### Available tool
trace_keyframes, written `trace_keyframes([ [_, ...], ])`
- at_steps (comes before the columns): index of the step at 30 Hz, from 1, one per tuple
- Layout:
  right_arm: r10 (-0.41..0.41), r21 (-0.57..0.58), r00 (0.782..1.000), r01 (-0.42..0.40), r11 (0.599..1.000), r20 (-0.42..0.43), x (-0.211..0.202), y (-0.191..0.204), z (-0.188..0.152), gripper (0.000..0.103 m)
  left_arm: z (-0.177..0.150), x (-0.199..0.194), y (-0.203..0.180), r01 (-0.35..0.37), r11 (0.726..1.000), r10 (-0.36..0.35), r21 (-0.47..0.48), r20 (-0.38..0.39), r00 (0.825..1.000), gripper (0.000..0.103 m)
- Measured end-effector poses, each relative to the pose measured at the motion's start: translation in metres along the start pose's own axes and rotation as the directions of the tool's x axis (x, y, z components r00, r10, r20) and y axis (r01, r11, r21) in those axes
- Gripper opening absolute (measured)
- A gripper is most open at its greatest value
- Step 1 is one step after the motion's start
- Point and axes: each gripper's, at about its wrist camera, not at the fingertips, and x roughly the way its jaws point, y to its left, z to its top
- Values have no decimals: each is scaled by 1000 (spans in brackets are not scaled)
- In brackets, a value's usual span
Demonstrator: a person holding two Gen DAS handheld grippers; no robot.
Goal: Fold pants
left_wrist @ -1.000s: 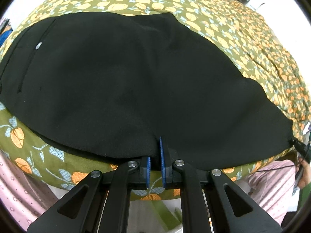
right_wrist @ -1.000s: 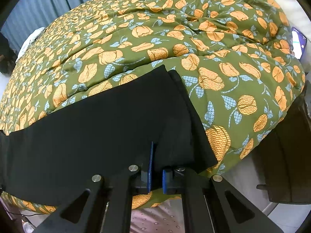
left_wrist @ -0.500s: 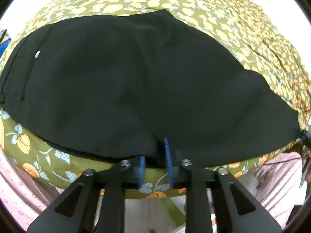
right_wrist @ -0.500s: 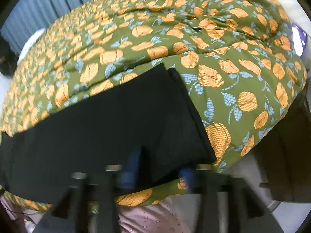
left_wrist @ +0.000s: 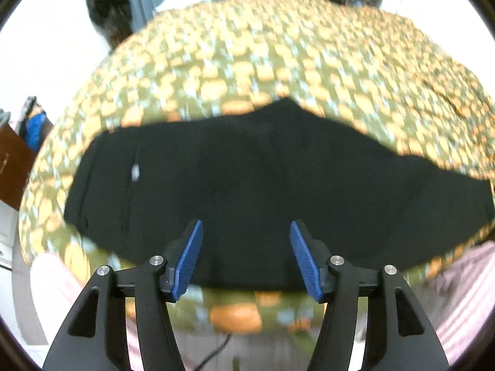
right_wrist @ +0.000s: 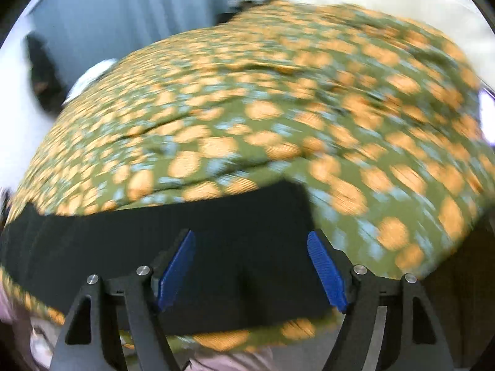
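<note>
Nearest you, your left claw (left_wrist: 246, 255) and right claw (right_wrist: 252, 270) both gape wide, holding nothing, above the near edge of the black pants (left_wrist: 247, 185). These lie flat, folded lengthwise, along the near side of the bed's flowered quilt (left_wrist: 278, 61). Expect soft, light, limp cloth; pinch the hem and waistband corners through every layer.
</note>
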Motion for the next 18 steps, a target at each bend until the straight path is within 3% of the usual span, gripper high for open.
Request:
trace_keyframes([
  [2, 51, -40, 997, -53, 998, -55, 18, 1, 3, 63, 9, 16, 1, -1, 1000, 1, -15, 24, 1000, 63],
  [3, 21, -56, 992, -28, 998, -121, 34, -3, 1, 60, 13, 28, -1, -4, 1000, 4, -22, 9, 1000, 63],
  [5, -108, -76, 971, 93, 993, -215, 55, -21, -8, 31, 14, 46, -2, -14, 999, 12, -39, -41, 999, 63],
  [6, -90, -19, 980, 88, 996, -179, 47, -33, -8, 15, 12, 50, -3, -15, 998, 11, -54, -62, 998, 63],
  [8, -99, 35, 988, 104, 994, -117, 28, -39, -6, 19, 8, 48, -5, 2, 997, -6, -76, -53, 999, 63],
  [9, -101, 21, 992, 103, 994, -81, 18, -37, -5, 30, 4, 46, -5, 7, 997, -11, -77, -46, 999, 64],
  [10, -98, -3, 993, 98, 995, -66, 13, -33, -4, 47, 1, 47, -6, 6, 997, -9, -72, -47, 999, 66],
  [12, -97, -56, 991, 92, 994, -88, 16, -25, -2, 55, -4, 52, -10, -5, 998, 2, -55, -62, 998, 66],
  [15, -140, -104, 974, 123, 987, -176, 40, -22, 2, 54, -6, 57, -12, -19, 998, 14, -54, -92, 996, 66],
  [16, -154, -108, 968, 135, 985, -196, 44, -24, 0, 49, -6, 54, -14, -16, 998, 11, -59, -87, 996, 66],
  [17, -167, -105, 962, 146, 984, -218, 49, -27, 0, 42, -6, 51, -14, -14, 998, 10, -60, -77, 997, 66],
  [18, -181, -104, 957, 161, 982, -227, 51, -30, 0, 22, -6, 49, -14, -17, 998, 13, -56, -72, 997, 66],
])
